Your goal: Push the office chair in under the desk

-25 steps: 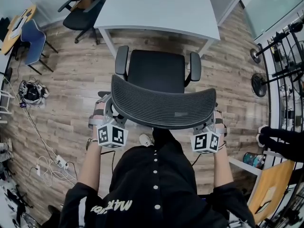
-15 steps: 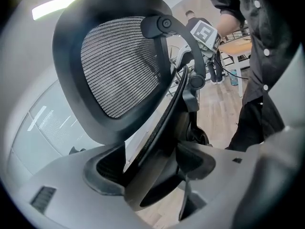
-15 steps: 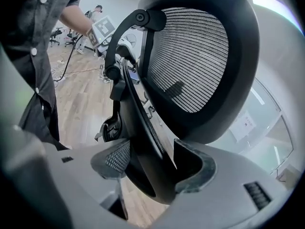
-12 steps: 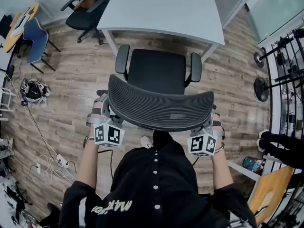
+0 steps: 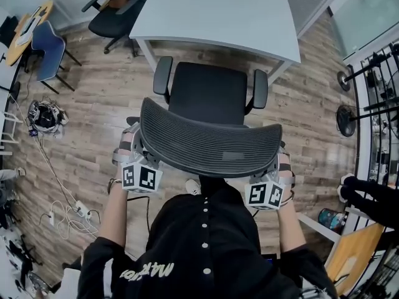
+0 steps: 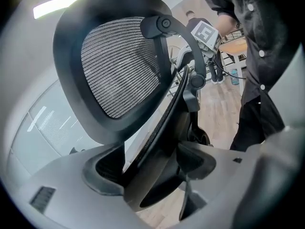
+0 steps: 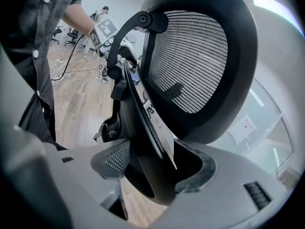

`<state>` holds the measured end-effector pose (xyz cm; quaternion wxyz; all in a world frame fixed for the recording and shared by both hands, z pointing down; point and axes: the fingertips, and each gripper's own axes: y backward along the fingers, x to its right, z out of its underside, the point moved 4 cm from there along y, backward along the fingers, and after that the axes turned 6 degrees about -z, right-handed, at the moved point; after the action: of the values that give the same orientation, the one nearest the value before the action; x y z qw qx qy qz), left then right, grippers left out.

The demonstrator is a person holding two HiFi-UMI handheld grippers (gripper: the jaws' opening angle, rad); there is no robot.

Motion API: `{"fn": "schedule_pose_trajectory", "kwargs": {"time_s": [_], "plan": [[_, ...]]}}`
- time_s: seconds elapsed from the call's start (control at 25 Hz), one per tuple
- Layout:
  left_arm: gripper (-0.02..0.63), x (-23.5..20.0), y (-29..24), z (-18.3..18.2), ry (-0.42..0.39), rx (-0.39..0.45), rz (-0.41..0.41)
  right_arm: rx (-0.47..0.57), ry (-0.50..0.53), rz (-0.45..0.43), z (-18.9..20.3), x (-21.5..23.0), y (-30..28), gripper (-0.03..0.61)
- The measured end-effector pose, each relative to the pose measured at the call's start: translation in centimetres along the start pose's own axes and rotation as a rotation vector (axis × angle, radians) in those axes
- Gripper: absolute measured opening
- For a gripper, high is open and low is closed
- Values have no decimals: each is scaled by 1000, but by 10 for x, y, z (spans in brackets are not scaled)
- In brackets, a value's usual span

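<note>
Mid-push: left gripper (image 5: 140, 151) and right gripper (image 5: 274, 162) pinch office chair (image 5: 209, 92) backrest (image 5: 209, 141); next, roll it under desk (image 5: 212, 11), upper centre.

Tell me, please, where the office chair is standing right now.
In the head view, the office chair stands mid-frame on the wooden floor, just short of the white desk above it, its backrest ends held by the left gripper and right gripper.

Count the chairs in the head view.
3. The mesh office chair at centre before the white desk; black chair top left beyond the desk; blue chair at far left. Others may be hidden.
</note>
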<state>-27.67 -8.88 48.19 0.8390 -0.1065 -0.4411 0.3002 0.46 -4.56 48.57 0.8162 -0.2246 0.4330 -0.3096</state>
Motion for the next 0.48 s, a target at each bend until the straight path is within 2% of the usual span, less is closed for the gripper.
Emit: {"fn": "schedule_pose_trajectory", "kwargs": {"time_s": [0.48], "plan": [[356, -23, -24, 10, 13, -8, 5, -4, -17, -5, -11, 18, -25, 293]]}}
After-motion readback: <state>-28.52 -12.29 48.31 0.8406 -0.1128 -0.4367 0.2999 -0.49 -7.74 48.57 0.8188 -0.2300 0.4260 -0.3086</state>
